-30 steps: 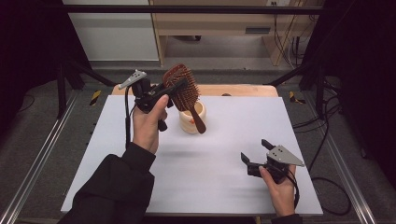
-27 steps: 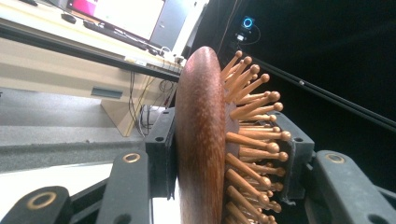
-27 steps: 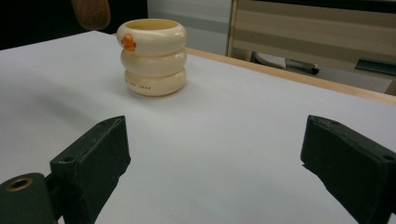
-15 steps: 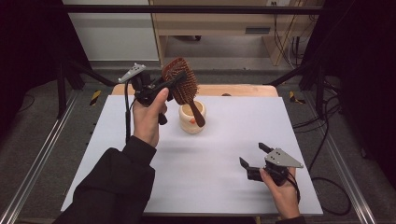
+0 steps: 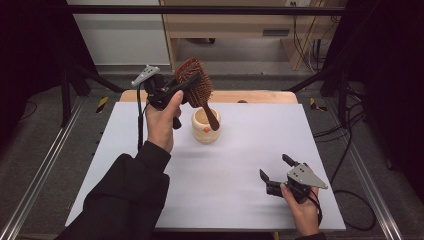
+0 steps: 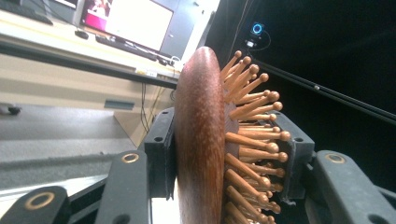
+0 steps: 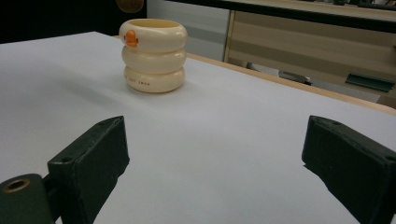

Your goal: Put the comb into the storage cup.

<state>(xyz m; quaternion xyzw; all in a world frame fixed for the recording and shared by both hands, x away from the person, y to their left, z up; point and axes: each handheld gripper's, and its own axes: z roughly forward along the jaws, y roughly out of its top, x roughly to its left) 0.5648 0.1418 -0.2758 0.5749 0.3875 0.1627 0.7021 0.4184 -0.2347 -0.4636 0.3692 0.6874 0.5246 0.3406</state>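
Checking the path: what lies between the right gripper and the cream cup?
Nothing: bare white tabletop runs from the right gripper, its jaws open, to the cup in the right gripper view.

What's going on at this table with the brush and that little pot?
A person holds a gripper in each hand. The left gripper is shut on a wooden hairbrush, held up over the cream holder with the handle's tip in its mouth. The right gripper rests open near the white table's front edge.
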